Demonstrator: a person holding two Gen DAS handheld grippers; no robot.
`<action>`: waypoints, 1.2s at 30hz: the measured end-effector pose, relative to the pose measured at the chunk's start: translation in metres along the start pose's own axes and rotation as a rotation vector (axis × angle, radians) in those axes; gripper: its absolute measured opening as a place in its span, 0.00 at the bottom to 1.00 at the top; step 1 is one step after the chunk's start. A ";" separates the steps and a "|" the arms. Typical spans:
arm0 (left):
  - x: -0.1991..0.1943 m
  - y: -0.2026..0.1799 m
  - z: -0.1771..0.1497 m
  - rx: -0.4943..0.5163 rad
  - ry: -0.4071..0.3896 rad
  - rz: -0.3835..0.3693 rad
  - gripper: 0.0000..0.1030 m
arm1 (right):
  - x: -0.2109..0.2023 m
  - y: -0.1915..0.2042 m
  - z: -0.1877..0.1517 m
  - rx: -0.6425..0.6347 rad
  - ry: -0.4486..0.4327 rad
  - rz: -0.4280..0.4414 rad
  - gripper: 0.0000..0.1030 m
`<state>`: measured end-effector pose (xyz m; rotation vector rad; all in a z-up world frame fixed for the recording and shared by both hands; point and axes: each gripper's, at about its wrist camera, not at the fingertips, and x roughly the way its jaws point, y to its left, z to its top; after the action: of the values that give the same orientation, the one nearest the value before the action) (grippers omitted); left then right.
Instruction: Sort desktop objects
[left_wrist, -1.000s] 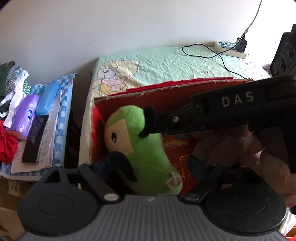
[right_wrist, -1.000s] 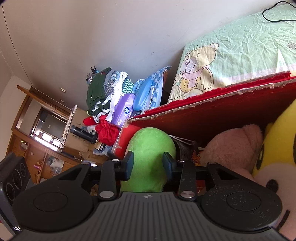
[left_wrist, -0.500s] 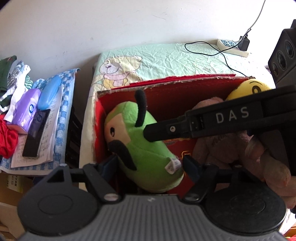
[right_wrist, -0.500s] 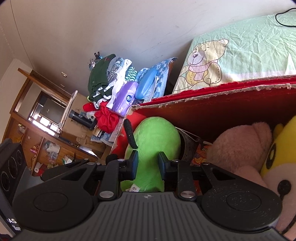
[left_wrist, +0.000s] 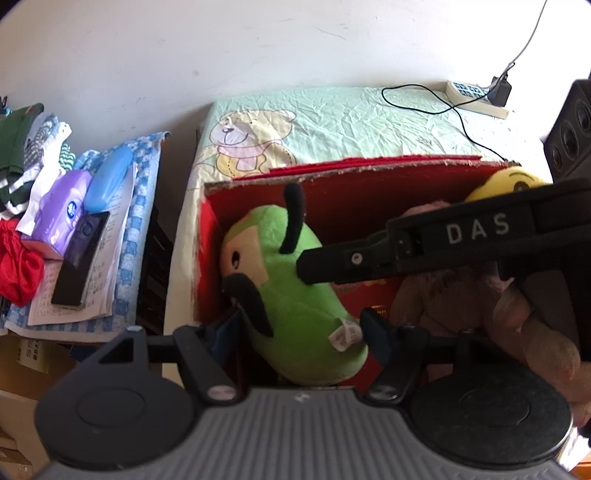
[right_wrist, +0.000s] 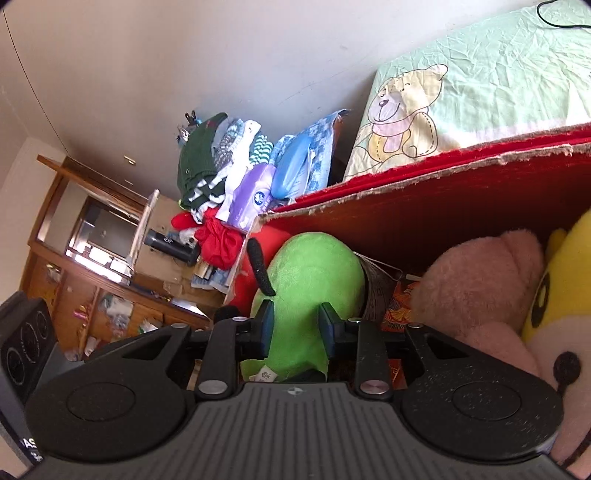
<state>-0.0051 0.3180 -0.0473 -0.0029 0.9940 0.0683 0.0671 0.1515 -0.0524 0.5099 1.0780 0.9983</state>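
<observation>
Left wrist view: green plush toy (left_wrist: 291, 295) mid-frame in red box (left_wrist: 369, 184), long axis upper left to lower right, face upper left, left gripper (left_wrist: 301, 332) spread wide around it, right wrist view: right gripper (right_wrist: 294, 328) pinching green plush toy (right_wrist: 306, 295) at lower centre.
</observation>
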 end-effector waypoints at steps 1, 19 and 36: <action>0.000 0.000 0.001 -0.001 -0.003 0.000 0.70 | 0.000 0.002 -0.001 -0.011 0.000 -0.005 0.30; -0.007 -0.002 -0.007 0.025 -0.014 0.042 0.72 | -0.005 0.005 -0.001 -0.049 -0.040 -0.014 0.28; -0.004 -0.005 -0.006 0.020 -0.001 0.068 0.75 | -0.005 0.008 -0.001 -0.076 -0.043 -0.037 0.28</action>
<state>-0.0116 0.3122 -0.0471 0.0489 0.9933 0.1205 0.0626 0.1512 -0.0443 0.4467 1.0042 0.9882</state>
